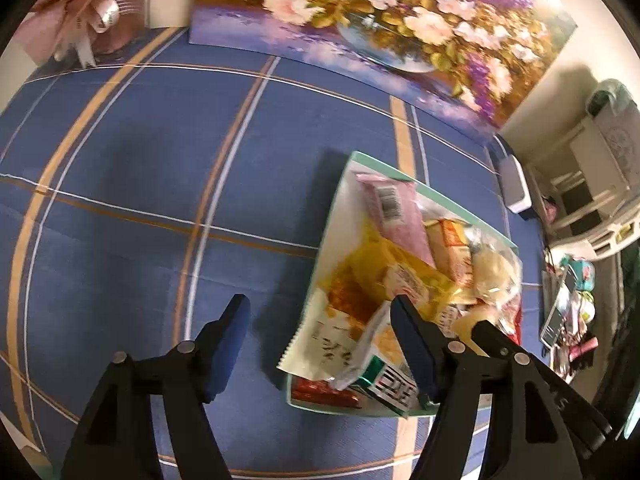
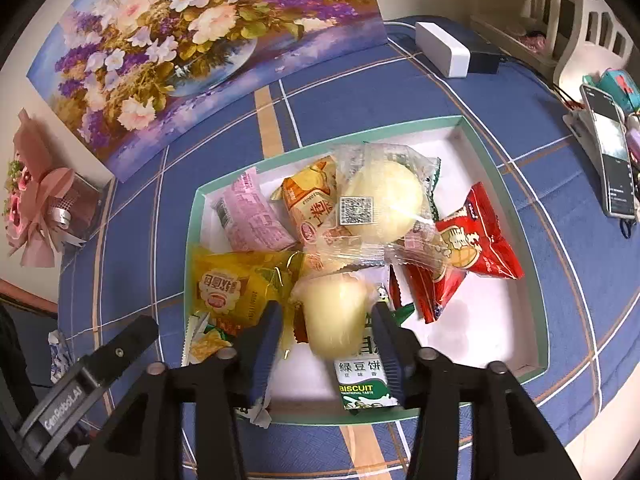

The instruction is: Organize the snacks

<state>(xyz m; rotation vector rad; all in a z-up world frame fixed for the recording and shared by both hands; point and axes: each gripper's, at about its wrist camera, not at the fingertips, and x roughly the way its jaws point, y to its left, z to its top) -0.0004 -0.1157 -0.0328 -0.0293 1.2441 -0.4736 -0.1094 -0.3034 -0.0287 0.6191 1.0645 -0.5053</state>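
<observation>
A shallow green-rimmed tray (image 2: 480,152) on the blue checked tablecloth holds several wrapped snacks: a pink pack (image 2: 250,216), a yellow pack (image 2: 236,284), red packs (image 2: 476,240), a round cake in clear wrap (image 2: 384,200), a green biscuit pack (image 2: 364,380). My right gripper (image 2: 326,322) is open over the tray's near side, its jaws on either side of a pale yellow jelly cup (image 2: 334,320). I cannot tell if they touch it. My left gripper (image 1: 320,316) is open and empty at the tray's left edge (image 1: 326,236), one finger over the snacks.
A flower painting (image 2: 192,48) leans on the wall behind the table. A pink bouquet (image 2: 36,208) stands at the left. A white box (image 2: 442,48) lies at the back right. A phone (image 2: 610,152) and small items sit at the right edge.
</observation>
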